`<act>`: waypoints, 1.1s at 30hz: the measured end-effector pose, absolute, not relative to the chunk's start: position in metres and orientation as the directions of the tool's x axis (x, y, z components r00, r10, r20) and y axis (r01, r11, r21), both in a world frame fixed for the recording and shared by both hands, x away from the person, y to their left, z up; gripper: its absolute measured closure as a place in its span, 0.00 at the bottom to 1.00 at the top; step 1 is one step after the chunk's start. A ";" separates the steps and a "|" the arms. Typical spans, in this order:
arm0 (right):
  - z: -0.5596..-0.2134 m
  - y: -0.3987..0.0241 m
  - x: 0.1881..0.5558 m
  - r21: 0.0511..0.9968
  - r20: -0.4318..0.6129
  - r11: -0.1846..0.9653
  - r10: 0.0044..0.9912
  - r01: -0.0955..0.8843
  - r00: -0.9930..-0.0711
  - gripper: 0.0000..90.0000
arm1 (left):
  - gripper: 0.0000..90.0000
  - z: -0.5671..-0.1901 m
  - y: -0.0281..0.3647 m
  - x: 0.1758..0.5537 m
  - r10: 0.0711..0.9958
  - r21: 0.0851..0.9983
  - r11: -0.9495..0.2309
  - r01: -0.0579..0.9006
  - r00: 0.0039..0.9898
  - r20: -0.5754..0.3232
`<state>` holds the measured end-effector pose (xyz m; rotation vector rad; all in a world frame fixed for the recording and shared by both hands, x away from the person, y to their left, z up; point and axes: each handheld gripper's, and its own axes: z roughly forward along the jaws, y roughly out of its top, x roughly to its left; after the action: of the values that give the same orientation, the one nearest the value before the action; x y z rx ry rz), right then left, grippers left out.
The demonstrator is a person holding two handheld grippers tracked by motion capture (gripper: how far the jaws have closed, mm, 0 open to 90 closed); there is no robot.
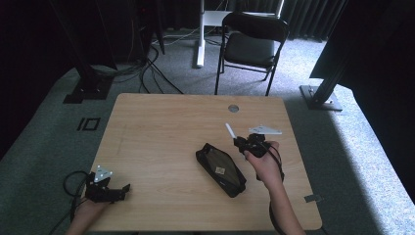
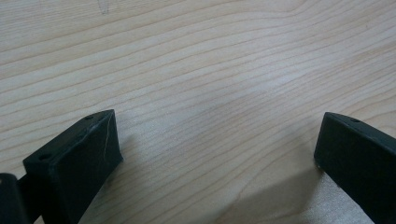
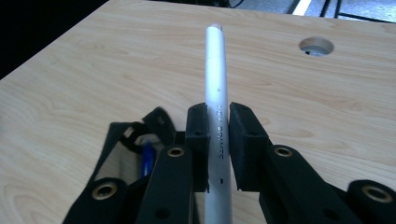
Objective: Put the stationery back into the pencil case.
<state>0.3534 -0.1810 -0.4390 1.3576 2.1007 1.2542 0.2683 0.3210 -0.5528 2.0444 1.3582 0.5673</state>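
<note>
From above we've got a light wood table (image 1: 161, 127) on grey carpet, a black folding chair (image 1: 252, 41) behind it, and a black pencil case (image 1: 221, 169) near our right gripper (image 1: 238, 140). Left gripper (image 2: 217, 140) view: jaws spread wide over bare woodgrain. Right gripper view: jaws clamped on a white pen (image 3: 218, 93) above the table, beside the case

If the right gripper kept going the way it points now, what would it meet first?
Probably nothing: the right gripper, shut on the white pen, points over bare table, left of the cable hole.

This looks like a lab or recording studio. A plain wooden table (image 1: 161, 127) stands on grey carpet (image 1: 44, 132), with black curtains (image 1: 313, 14) at twelve o'clock, a folding chair (image 1: 252, 44) there too, cables (image 1: 147, 68) at eleven, and black frame posts (image 1: 85, 63).
</note>
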 end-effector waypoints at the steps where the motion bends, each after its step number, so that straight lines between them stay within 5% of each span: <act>1: -0.439 -0.179 0.352 0.819 0.169 0.156 0.855 0.553 -0.490 0.87 | 0.01 -0.553 0.321 0.268 0.924 0.693 -0.285 0.662 0.381 0.017; 33: -0.451 -0.148 0.330 0.805 0.142 0.312 0.724 0.504 -0.675 0.87 | 0.01 -0.553 0.321 0.268 0.924 0.693 -0.286 0.662 0.381 0.017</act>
<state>0.3298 -0.1476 -0.4510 1.1185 2.3337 1.2941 0.2683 0.3210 -0.5528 2.0446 1.3583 0.5674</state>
